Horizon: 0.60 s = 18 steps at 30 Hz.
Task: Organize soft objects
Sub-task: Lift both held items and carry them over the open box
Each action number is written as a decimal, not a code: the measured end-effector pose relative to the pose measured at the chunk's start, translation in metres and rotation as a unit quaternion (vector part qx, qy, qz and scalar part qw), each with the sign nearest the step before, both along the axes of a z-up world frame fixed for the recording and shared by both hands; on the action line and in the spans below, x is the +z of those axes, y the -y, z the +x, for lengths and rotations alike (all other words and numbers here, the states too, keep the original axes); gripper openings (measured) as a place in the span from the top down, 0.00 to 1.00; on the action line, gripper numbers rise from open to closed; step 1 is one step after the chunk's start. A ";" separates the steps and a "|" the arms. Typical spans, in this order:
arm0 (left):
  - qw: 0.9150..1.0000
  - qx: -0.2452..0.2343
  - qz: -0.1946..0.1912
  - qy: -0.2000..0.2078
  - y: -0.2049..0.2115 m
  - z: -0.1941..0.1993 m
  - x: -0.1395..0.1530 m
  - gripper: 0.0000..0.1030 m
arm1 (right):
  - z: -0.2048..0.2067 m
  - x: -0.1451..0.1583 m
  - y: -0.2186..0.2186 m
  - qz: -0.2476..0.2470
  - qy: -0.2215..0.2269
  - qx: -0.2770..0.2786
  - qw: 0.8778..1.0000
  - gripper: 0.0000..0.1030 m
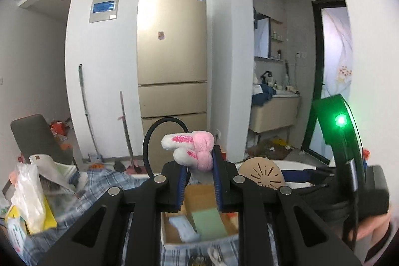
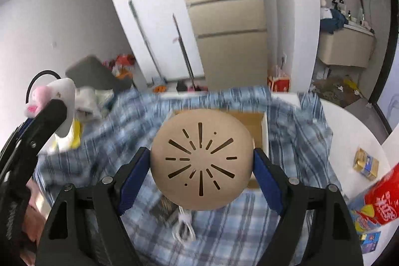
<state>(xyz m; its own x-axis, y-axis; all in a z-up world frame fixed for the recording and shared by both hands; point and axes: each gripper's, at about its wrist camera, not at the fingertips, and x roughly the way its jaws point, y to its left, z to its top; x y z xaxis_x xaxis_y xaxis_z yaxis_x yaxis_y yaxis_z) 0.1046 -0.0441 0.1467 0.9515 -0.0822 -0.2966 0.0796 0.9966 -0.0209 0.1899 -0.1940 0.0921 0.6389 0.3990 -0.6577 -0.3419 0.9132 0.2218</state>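
Note:
My left gripper (image 1: 199, 161) is shut on a pink and white plush bunny (image 1: 192, 147), held above an open cardboard box (image 1: 174, 231). The box holds a green sponge (image 1: 209, 222) and a pale blue cloth (image 1: 183, 228). My right gripper (image 2: 202, 161) is shut on a tan round soft bun (image 2: 201, 158) with dark slit marks, held over the same box (image 2: 254, 120). The bun also shows in the left wrist view (image 1: 265, 172). The bunny shows at the far left of the right wrist view (image 2: 40, 96).
A blue plaid cloth (image 2: 224, 228) covers the white table (image 2: 349, 121). A white cable (image 2: 184, 228) lies on it. Bags and packets (image 1: 30, 201) pile at the left. Red snack packs (image 2: 381, 198) and a gold packet (image 2: 365, 163) lie at the right. A fridge (image 1: 172, 54) stands behind.

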 end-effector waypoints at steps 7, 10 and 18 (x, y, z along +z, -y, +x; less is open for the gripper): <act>0.999 0.012 -0.043 -0.002 -0.021 0.039 0.008 0.81 | 0.037 0.022 -0.005 0.023 0.010 -0.039 0.999 0.21; 0.999 0.017 -0.044 -0.018 -0.032 0.053 -0.011 0.81 | 0.048 0.013 -0.011 0.026 0.015 -0.046 0.999 0.21; 0.995 0.039 -0.051 -0.072 -0.059 0.084 -0.054 0.81 | 0.073 -0.061 -0.036 0.025 -0.037 -0.012 0.999 0.21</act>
